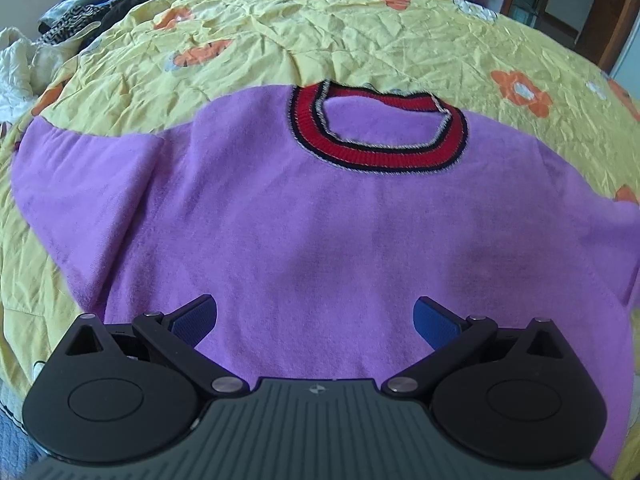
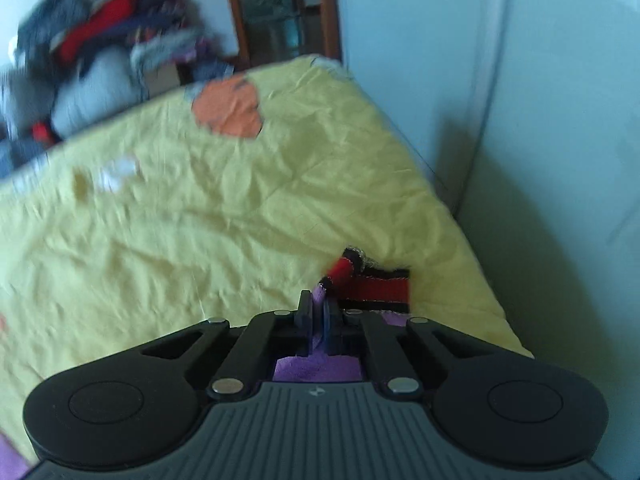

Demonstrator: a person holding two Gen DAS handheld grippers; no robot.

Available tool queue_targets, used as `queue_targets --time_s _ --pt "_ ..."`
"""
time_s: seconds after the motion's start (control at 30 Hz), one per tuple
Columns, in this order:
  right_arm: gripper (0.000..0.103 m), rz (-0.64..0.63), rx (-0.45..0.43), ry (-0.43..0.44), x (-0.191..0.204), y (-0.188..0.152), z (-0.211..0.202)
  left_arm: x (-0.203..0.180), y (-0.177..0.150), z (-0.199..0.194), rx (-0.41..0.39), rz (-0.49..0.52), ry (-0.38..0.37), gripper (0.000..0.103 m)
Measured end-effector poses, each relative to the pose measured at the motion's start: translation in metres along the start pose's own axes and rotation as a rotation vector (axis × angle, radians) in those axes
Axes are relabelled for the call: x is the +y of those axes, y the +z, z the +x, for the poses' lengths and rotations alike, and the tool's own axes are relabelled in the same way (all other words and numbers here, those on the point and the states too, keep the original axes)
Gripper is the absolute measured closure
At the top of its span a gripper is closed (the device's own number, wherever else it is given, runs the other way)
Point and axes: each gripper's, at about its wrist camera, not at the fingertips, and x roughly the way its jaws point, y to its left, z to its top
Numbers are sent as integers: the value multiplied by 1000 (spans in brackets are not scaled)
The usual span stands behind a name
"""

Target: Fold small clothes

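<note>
A small purple sweater (image 1: 304, 216) with a red and black striped collar (image 1: 384, 148) lies flat on the yellow flowered bedspread (image 1: 280, 32). My left gripper (image 1: 316, 320) is open and empty, its blue pads wide apart just above the sweater's lower body. My right gripper (image 2: 318, 312) is shut on the purple sweater cloth (image 2: 316, 368) near a red and black striped cuff (image 2: 372, 284), which sticks out past the fingertips above the bedspread (image 2: 200, 220). The right wrist view is blurred.
Piles of clothes (image 1: 80, 12) lie at the bed's far left. A heap of clothes (image 2: 100, 40) and a wooden door frame (image 2: 236, 12) stand beyond the bed. A pale wall (image 2: 540, 120) runs along the bed's right edge.
</note>
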Motion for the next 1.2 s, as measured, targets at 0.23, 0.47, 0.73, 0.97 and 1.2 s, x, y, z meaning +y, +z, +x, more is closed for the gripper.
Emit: queue_targets --time_s 0.23,0.47,0.73,0.97,1.2 --pt "99 159 -170 114 -51 8 -84 17 -3 -17 -38 1 -7 0" --pt "99 67 -266 141 -56 1 -161 34 -19 -41 -76 0 6 0" --pt "99 -90 -297 203 10 -60 -177 46 -48 -65 -99 33 10 0" --pt "99 -300 -204 538 196 -145 -162 73 -59 -83 -138 8 73 0" --pt "99 -486 -19 743 344 -260 -149 107 -51 -94 -164 -42 128 0"
